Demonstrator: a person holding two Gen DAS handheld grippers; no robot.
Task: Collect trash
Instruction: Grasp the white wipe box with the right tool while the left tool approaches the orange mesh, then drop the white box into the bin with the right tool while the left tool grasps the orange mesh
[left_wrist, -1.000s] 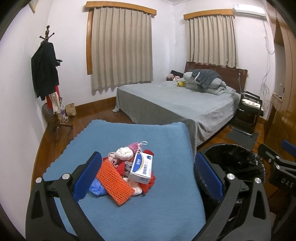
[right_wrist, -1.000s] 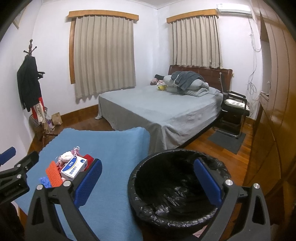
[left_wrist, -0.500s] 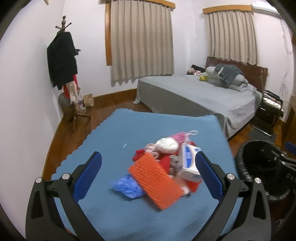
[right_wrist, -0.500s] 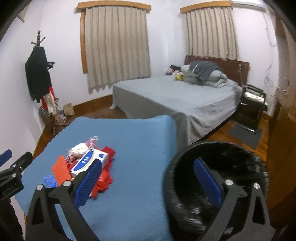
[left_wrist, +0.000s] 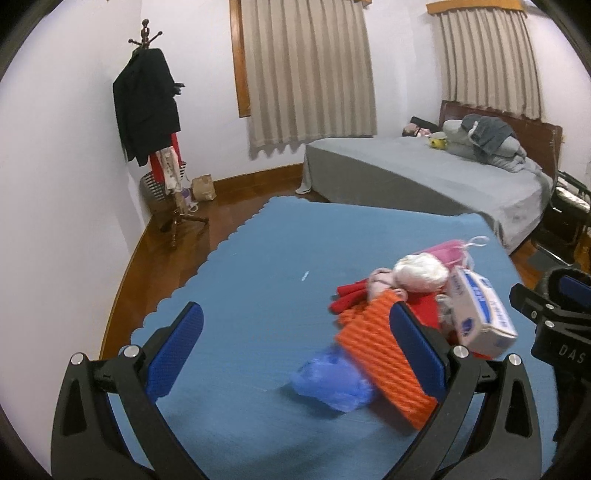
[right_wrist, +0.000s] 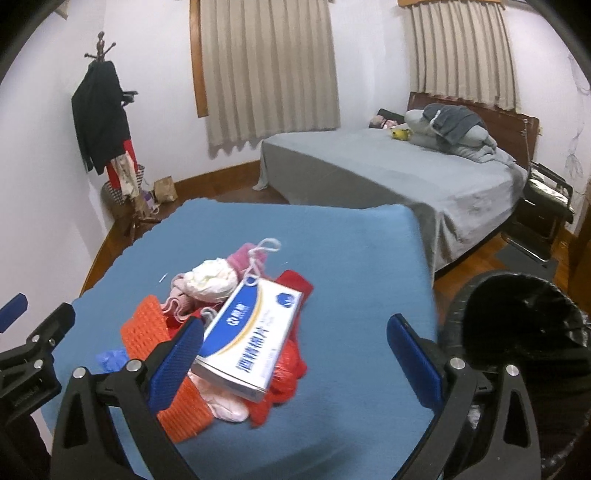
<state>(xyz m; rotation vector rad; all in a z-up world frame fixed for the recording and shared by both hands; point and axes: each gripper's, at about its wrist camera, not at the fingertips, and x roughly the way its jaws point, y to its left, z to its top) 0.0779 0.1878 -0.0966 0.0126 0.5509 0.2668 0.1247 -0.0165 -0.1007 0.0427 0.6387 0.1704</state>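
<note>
Left wrist view: the left gripper (left_wrist: 295, 345) hung wide open and empty over the blue cloth (left_wrist: 240, 295), its right pad just over the orange mesh sleeve (left_wrist: 384, 365). The trash pile sat right of centre: one mesh sleeve, one blue plastic bag (left_wrist: 330, 380), one white-and-blue box (left_wrist: 480, 314), one pale wad (left_wrist: 421, 271), some red scraps. To grab well, I judged it needed to swing right and straddle a single piece.

Right wrist view: the right gripper (right_wrist: 295, 352) was spread too, holding nothing, poised above the box (right_wrist: 255, 339), which lay atop the heap. One black-lined bin (right_wrist: 517, 317) stood just off the cloth's right edge. Taking the box first looked wise; it capped everything else.
</note>
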